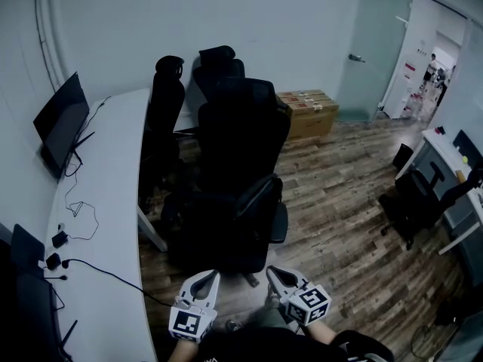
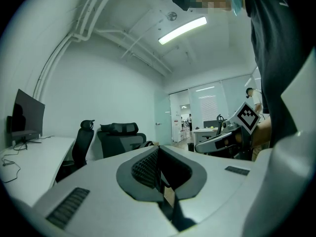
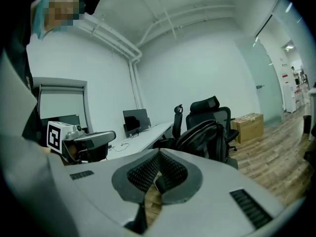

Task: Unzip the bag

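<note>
Black backpack (image 3: 205,137), one only, sits slumped on the seat of the nearest black office chair (image 1: 243,130), well apart from both claws and untouched. Two grippers hang low in the head view, side by side over the wood-patterned floor (image 1: 339,202). The left gripper (image 1: 213,274) has its jaws together with nothing between them, and the right gripper (image 1: 273,271) is likewise closed and empty. Four chairs show in all: three crowd the curved white desk (image 1: 113,202), the nearest one standing between the grippers and the other two, and a fourth (image 1: 413,202) stands apart at the right. On the desk are one dark flat monitor (image 1: 60,119) and loose black cables (image 1: 83,217). Brown cardboard boxes (image 1: 309,111) are stacked against the far wall behind the chairs.
</note>
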### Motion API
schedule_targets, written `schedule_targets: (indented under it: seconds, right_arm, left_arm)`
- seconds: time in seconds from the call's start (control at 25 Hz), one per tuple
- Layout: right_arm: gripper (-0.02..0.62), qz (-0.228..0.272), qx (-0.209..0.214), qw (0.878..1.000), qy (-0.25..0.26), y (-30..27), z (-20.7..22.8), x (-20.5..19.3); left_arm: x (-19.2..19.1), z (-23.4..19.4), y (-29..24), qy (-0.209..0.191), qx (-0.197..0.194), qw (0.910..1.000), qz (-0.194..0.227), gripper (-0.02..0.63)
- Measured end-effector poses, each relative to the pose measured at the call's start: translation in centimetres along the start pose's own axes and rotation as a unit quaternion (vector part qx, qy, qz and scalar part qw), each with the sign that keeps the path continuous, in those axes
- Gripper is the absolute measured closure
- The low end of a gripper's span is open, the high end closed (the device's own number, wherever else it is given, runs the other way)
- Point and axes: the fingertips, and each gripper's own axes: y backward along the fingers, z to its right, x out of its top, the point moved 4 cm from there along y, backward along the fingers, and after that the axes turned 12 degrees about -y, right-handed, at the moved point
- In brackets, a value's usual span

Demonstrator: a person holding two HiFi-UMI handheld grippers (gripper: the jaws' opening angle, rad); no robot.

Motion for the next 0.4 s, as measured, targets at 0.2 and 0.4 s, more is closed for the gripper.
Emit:
schedule_targets:
  seconds: [0.2, 0.4]
  right_arm:
    - [0.552, -0.003, 0.006, 1.0, -0.001, -0.41, 0.11, 0.32]
    - [0.552, -0.006, 0.018, 1.0, -0.008, -0.61, 0.06, 0.37]
  left_arm:
    - [0.06, -0.27, -0.29, -0.001, 0.008, 1.0, 0.0, 0.588]
    - [-0.37, -0.2, -0.47, -0.007, 0.01, 0.9999, -0.009, 0.588]
